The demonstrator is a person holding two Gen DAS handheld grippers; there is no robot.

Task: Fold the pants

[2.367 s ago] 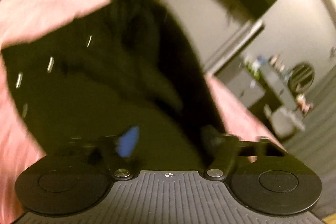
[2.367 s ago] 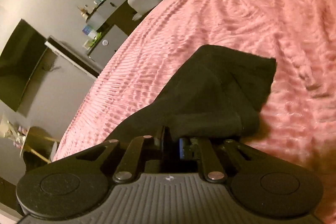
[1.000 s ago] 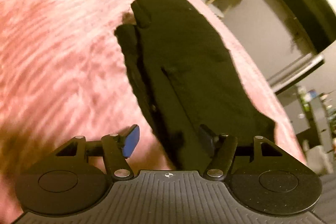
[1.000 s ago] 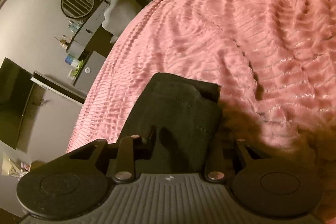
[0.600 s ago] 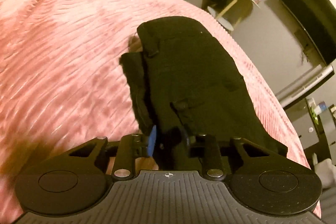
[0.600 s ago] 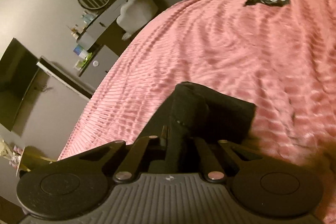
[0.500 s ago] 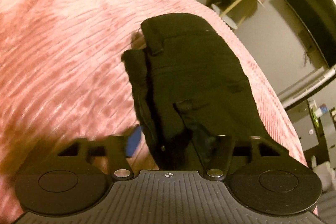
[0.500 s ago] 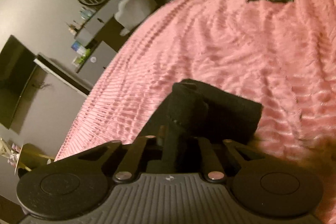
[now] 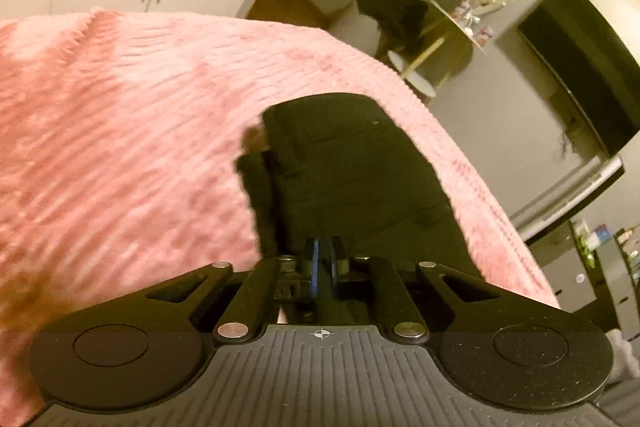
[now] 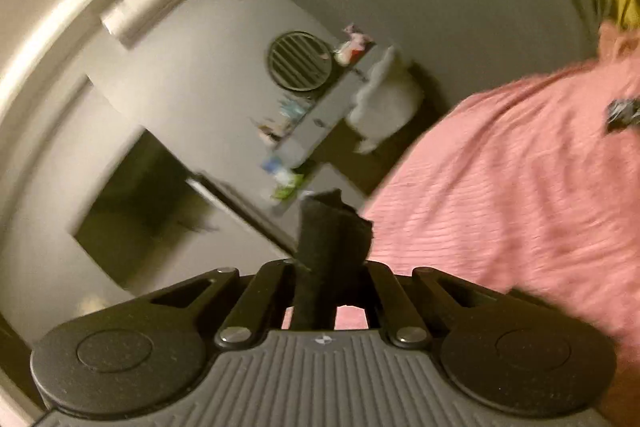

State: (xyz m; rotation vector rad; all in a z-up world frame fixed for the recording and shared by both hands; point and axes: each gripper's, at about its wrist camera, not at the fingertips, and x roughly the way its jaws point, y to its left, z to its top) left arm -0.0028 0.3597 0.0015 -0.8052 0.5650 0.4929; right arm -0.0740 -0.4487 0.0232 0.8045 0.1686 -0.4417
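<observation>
Both claws take up the black pants for another fold on the pink bed

The left claw (image 9: 325, 254), wide apart a second ago, is closing on the near edge of the pants (image 9: 352, 167) lying on the bedspread (image 9: 120, 131); the right claw (image 10: 331, 269), clenched on a bunched end, has swung it up clear of the bedspread.

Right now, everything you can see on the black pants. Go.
The black pants are dark, matte, soft cloth, already folded into a long narrow stack on the pink ribbed blanket, with a thinner layer showing along the stack's left edge. The near end runs between the left gripper's jaws, which are closing on it. In the right wrist view a bunched end of the cloth stands up between the right gripper's jaws, pinched and lifted clear of the blanket.
</observation>
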